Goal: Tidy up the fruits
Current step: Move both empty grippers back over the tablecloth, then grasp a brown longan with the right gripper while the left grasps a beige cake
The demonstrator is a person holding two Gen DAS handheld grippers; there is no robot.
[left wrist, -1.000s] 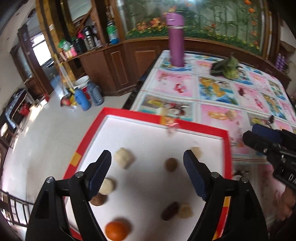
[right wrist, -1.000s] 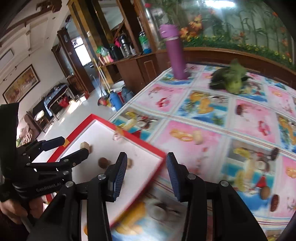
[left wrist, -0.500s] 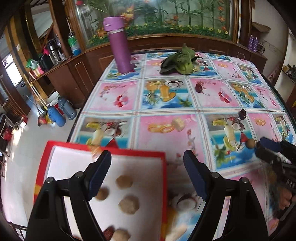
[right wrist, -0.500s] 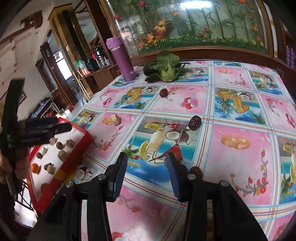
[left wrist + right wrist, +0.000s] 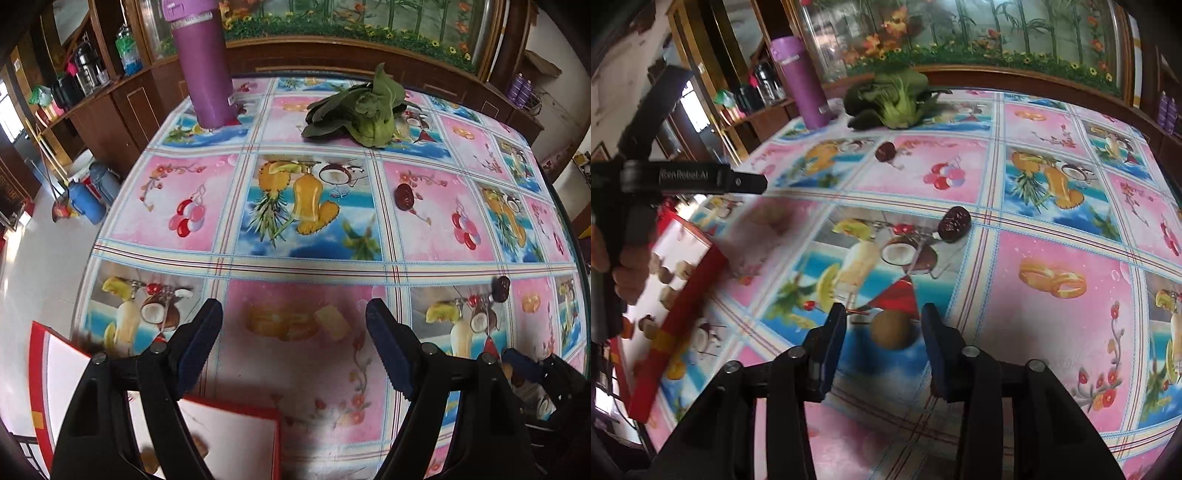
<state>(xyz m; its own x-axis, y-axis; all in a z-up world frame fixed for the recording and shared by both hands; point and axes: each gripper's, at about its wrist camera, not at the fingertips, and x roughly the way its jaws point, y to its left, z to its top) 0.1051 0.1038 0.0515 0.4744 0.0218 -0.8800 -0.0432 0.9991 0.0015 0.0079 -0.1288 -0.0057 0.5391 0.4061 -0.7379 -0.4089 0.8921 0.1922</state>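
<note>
A small round brown fruit lies on the fruit-print tablecloth, between the open fingers of my right gripper. Two dark red dates are farther out: one mid-table, one near the greens. In the left wrist view the same dates show at centre right and at the right. My left gripper is open and holds nothing, above the cloth just past the red tray. The tray's red rim shows at left, with several small fruits on its white floor.
A tall purple bottle and a bunch of leafy greens stand at the table's far side. A hand holds the left gripper over the tray. The table's left edge drops to the floor.
My left gripper swung from over the tray's fruits out over the tablecloth. My right gripper moved right and down across the table until the brown fruit sat between its fingers.
</note>
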